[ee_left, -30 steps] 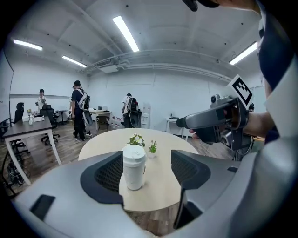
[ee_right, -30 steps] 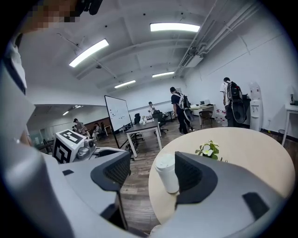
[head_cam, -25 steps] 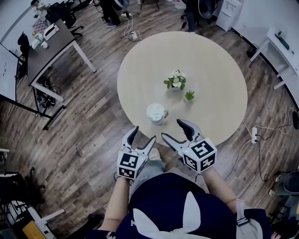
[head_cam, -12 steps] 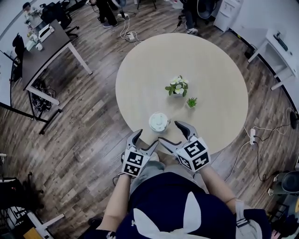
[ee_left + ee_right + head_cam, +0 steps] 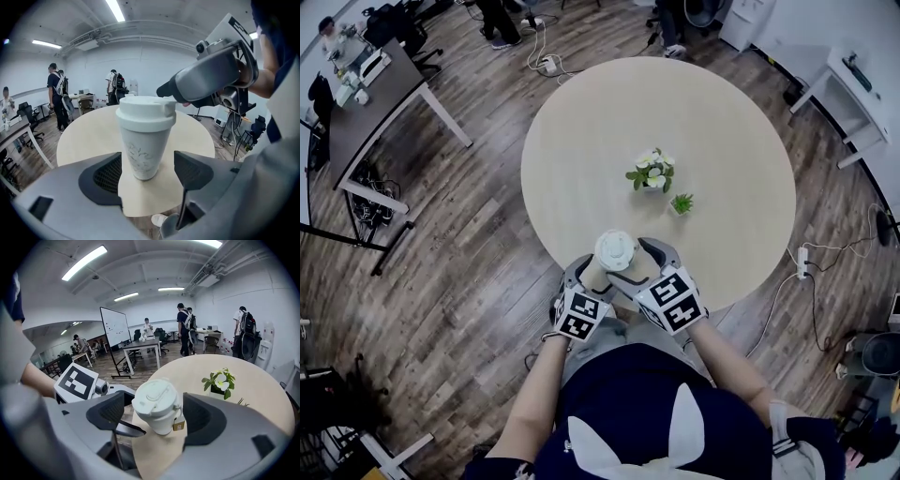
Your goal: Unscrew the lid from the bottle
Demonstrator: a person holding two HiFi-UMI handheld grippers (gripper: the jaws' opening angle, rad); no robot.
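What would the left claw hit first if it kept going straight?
Probably the white bottle, dead ahead; the left claw has just been opening its jaws, which frame it without touching.

**One bottle, two plants, one bench**

We count one round bench [image 5: 722,122]. At its near edge we count one white bottle [image 5: 615,250], with one lid [image 5: 145,108] on top and one small gold tag [image 5: 178,424] hanging at its side. Toward the bench's middle we count two potted plants: one flowering plant [image 5: 652,172] and one small green plant [image 5: 681,203]. Beyond the bench we count one whiteboard [image 5: 115,326] and at least three people [image 5: 56,96].
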